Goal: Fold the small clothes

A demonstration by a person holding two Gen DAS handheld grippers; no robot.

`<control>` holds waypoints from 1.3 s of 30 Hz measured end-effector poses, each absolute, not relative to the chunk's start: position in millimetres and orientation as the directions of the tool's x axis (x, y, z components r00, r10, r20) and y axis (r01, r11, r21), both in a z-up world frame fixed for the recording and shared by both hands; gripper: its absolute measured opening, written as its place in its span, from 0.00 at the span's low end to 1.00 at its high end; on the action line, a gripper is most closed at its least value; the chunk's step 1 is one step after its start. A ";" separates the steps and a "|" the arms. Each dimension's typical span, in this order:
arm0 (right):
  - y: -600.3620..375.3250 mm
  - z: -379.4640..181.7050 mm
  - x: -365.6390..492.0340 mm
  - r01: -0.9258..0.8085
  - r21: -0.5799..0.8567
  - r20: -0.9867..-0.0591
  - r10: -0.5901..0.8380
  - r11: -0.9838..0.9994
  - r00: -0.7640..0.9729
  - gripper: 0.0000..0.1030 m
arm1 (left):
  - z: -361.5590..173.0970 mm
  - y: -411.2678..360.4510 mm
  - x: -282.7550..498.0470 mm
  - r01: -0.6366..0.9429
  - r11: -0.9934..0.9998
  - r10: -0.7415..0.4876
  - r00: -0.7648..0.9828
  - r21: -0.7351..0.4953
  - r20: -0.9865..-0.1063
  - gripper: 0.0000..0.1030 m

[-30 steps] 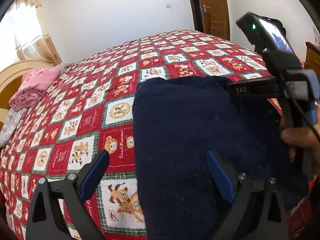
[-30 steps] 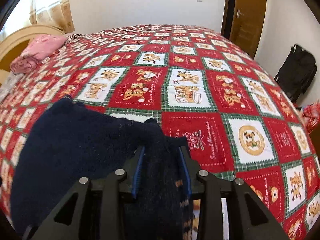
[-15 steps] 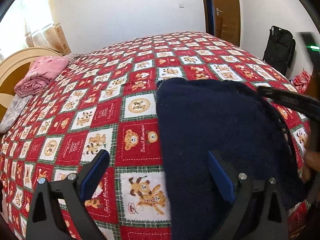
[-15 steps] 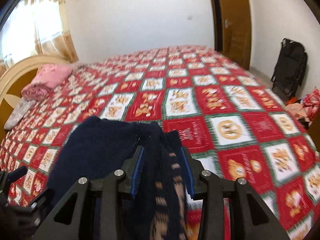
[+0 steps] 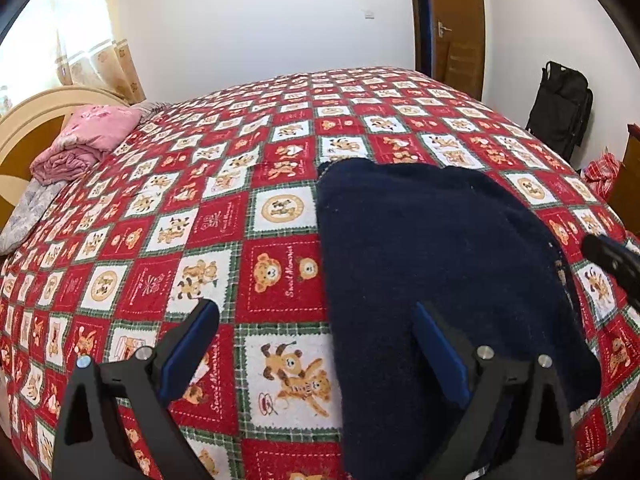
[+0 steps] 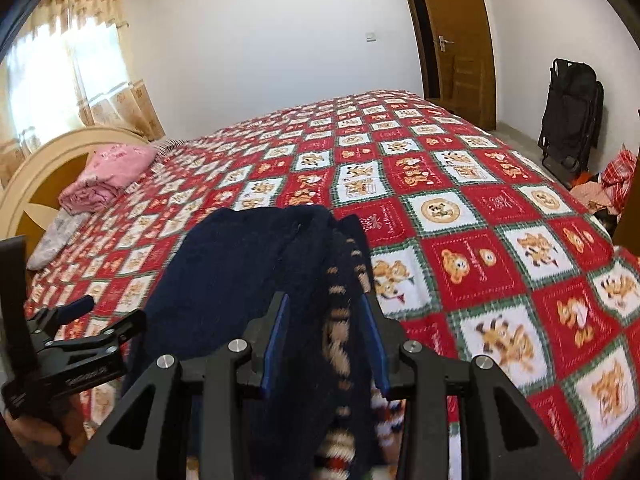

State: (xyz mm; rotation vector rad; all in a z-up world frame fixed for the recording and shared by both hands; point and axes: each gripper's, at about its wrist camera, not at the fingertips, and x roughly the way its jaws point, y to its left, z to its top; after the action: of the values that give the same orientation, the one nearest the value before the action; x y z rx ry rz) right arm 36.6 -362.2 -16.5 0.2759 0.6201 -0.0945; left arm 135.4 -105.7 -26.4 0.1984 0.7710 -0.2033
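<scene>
Lifted higher than a second ago, the right gripper (image 6: 324,332) now carries a fold of the navy sweater (image 5: 432,248) further off the bedspread, and the garment's patterned inner side has come into sight between its blue pads. Over by the headboard (image 6: 44,168) on the far left, a folded pink blanket (image 5: 88,140) sits on the red teddy-bear quilt (image 5: 276,276). Next along, the left gripper (image 5: 316,322) hangs low over the quilt with its fingers spread wide and nothing between them; one finger is above the bare quilt, the other above the sweater's left part. The sweater lies flat across the near right part of the bed, its right side gathered up and pinched tight between the right gripper's fingers. Past the bed's right side a black bag (image 6: 570,116) leans against the wall near the wooden door (image 6: 456,36).
</scene>
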 end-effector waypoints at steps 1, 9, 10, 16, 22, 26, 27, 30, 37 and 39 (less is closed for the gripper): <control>-362.9 -15.1 31.2 0.165 0.269 -0.571 0.020 0.949 0.820 0.37 | -26.4 -104.0 134.3 0.252 0.962 -0.108 0.699 0.102 -0.707 0.96; -351.3 -0.3 6.5 0.024 0.596 -0.360 0.240 0.803 0.902 0.37 | -29.1 -94.3 124.4 0.253 0.967 -0.146 0.671 0.040 -0.727 0.96; -346.0 4.5 2.6 0.009 0.597 -0.337 0.241 0.802 0.910 0.37 | -28.3 -93.4 122.1 0.256 0.966 -0.151 0.670 0.035 -0.727 0.96; -331.7 51.4 -36.8 -0.114 0.624 -0.148 0.261 0.773 0.954 0.37 | -16.0 -85.3 101.6 0.268 0.963 -0.172 0.695 0.030 -0.698 0.96; -339.7 102.3 -92.2 -0.242 0.659 0.014 0.309 0.712 0.951 0.38 | 4.1 -72.2 80.7 0.264 0.964 -0.185 0.740 0.027 -0.647 0.96; -345.4 126.5 -129.5 -0.248 0.638 0.016 0.309 0.729 0.951 0.49 | 21.3 -61.3 63.9 0.250 0.968 -0.186 0.780 0.025 -0.598 0.96; -346.4 130.3 -137.2 -0.240 0.624 0.003 0.304 0.744 0.953 0.53 | 25.7 -58.9 57.8 0.245 0.969 -0.181 0.792 0.033 -0.583 0.96; -340.8 137.1 -151.5 -0.117 0.522 -0.139 0.219 0.845 0.966 0.63 | 33.0 -54.7 43.7 0.243 0.968 -0.175 0.817 0.054 -0.549 0.96; -331.4 77.5 -98.5 0.183 0.281 -0.478 -0.028 0.942 0.878 0.65 | 20.4 -59.7 36.9 0.293 0.955 -0.207 0.771 0.048 -0.602 0.96; -335.4 53.1 -80.9 0.213 0.277 -0.535 -0.033 0.937 0.844 0.65 | 7.3 -60.1 45.9 0.282 0.958 -0.189 0.744 0.046 -0.641 0.96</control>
State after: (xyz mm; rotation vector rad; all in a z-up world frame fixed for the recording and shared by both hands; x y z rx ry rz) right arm -80.9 -335.4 53.1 0.3367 0.5534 -0.1323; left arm 45.9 -60.1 7.3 0.1432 0.6848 -0.2589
